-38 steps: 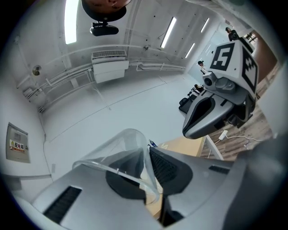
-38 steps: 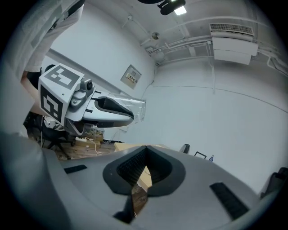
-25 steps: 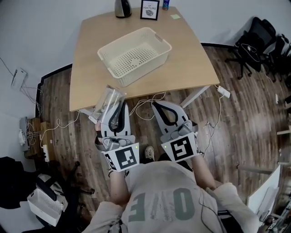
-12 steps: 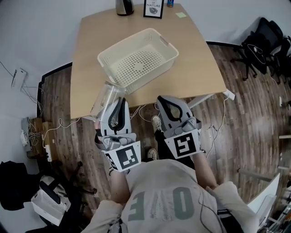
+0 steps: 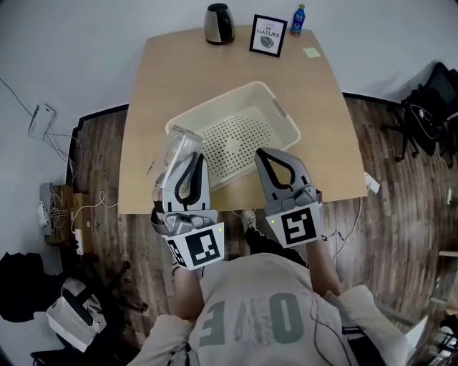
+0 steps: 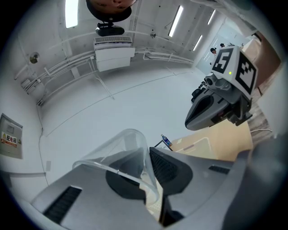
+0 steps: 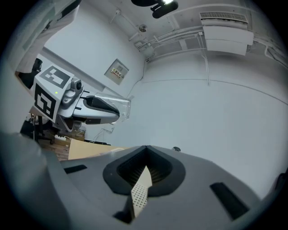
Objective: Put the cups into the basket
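Observation:
A clear plastic cup is tilted in my left gripper, whose jaws are shut on its wall; it hangs just over the near left corner of the cream perforated basket on the wooden table. In the left gripper view the cup sits between the dark jaws, and the right gripper floats beyond. My right gripper is over the basket's near edge, shut with nothing in it. In the right gripper view its jaws meet at the tips, and the left gripper shows with the cup.
At the table's far edge stand a dark kettle, a framed sign, a blue bottle and a yellow sticky note. Cables and a power strip lie on the wood floor at left; office chairs stand at right.
Both grippers have come forward from over the floor to the table's near edge. The cup, still held, now hangs at the basket's near left corner.

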The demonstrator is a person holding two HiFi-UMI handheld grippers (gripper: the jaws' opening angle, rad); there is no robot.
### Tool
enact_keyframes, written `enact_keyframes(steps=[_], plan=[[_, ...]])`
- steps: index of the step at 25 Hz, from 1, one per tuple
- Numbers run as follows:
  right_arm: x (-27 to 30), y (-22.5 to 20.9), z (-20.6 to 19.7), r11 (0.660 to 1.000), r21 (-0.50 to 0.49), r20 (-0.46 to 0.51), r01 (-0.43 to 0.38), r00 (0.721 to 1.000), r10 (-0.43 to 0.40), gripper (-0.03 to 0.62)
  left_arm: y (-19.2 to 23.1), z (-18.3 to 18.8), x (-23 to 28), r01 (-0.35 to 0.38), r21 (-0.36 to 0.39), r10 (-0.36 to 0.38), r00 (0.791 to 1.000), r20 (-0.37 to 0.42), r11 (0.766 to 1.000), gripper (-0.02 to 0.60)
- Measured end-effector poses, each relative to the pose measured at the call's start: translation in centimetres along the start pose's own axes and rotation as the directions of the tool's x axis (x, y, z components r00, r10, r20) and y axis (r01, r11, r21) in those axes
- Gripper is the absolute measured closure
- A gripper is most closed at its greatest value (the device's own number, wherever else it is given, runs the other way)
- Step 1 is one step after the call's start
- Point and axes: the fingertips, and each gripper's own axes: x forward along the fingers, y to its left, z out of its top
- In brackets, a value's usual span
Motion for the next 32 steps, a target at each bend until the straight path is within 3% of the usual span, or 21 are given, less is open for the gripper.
enact_keyframes(steps=[8,17,26,32], plan=[[6.4,-5.4,-2.2,0.999,-0.025,0.001,-0.043,0.999,0.043,0.597,1.4,-1.7,8.5,0.015,0.040,-0.013,0.998,-0.058,0.999,0.543],[9.3,-6.0,-2.8,0.999,0.020,0.010,-0.040,0.999,0.040,0.597,1.5,-3.0,11.1,0.071,0.087,-0.064,0.995,-0.080,0.994,0.543],[11.1,-7.8,-2.0,0.998,0.050,0.012,0.026,1.000,-0.026,0.597,1.4,-2.8,14.8,0.167,0.074,-0.166,0.986,-0.026,0.983,0.543],[11.8,-7.6,-2.7,0.998,0.048,-0.019,0.042,0.999,-0.041,0.597,-1.4,-6.5,16.4,0.294,0.089,-0.285,0.953,-0.101,0.952,0.543]])
